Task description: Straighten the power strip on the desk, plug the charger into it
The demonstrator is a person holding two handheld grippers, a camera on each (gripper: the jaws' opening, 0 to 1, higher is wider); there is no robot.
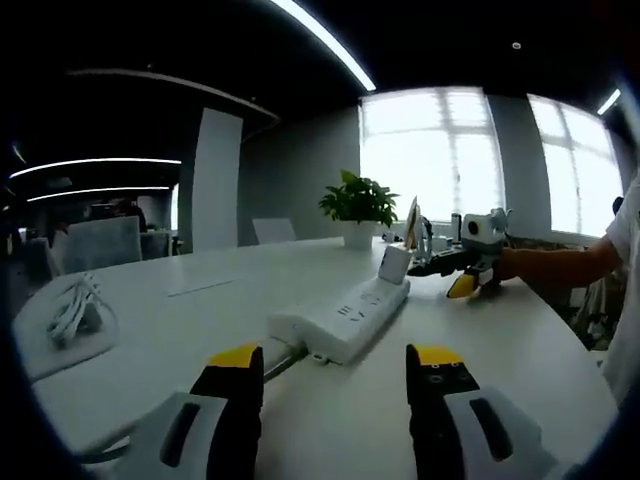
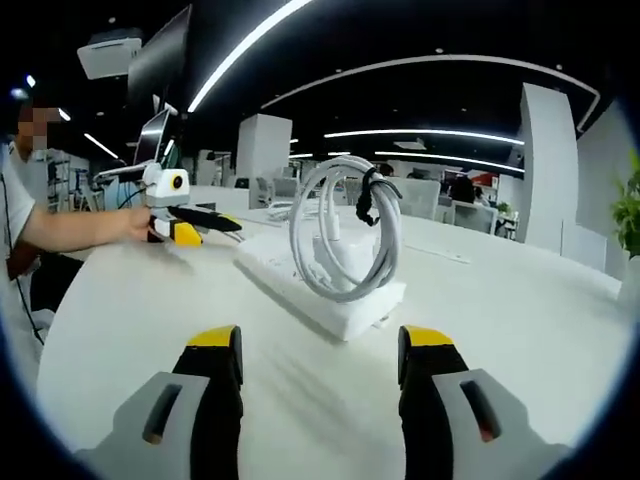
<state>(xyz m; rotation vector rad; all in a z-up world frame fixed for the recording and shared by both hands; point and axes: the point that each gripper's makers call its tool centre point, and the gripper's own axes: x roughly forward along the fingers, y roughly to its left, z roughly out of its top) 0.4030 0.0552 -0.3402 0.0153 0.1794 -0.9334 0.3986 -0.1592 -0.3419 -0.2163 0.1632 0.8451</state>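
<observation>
The charger [image 1: 394, 265] stands seated in the far end of the power strip [image 1: 342, 316], so the plugging step looks done, and the power strip lies flat on the desk [image 1: 500, 360] just ahead of the left gripper [image 1: 335, 392]; whether it counts as straight is hard to judge. That gripper is open and holds nothing, low over the desk, pointing along the strip's length, its near end slightly left of centre between the jaws. Beyond the strip's far end the right gripper [image 1: 470, 282] faces back, with the person's hand behind it. In the right gripper view the right gripper [image 2: 320, 372] is likewise open and empty, aimed at the strip from the opposite end, the charger's coiled cable [image 2: 345, 235] rising straight ahead above the strip.
</observation>
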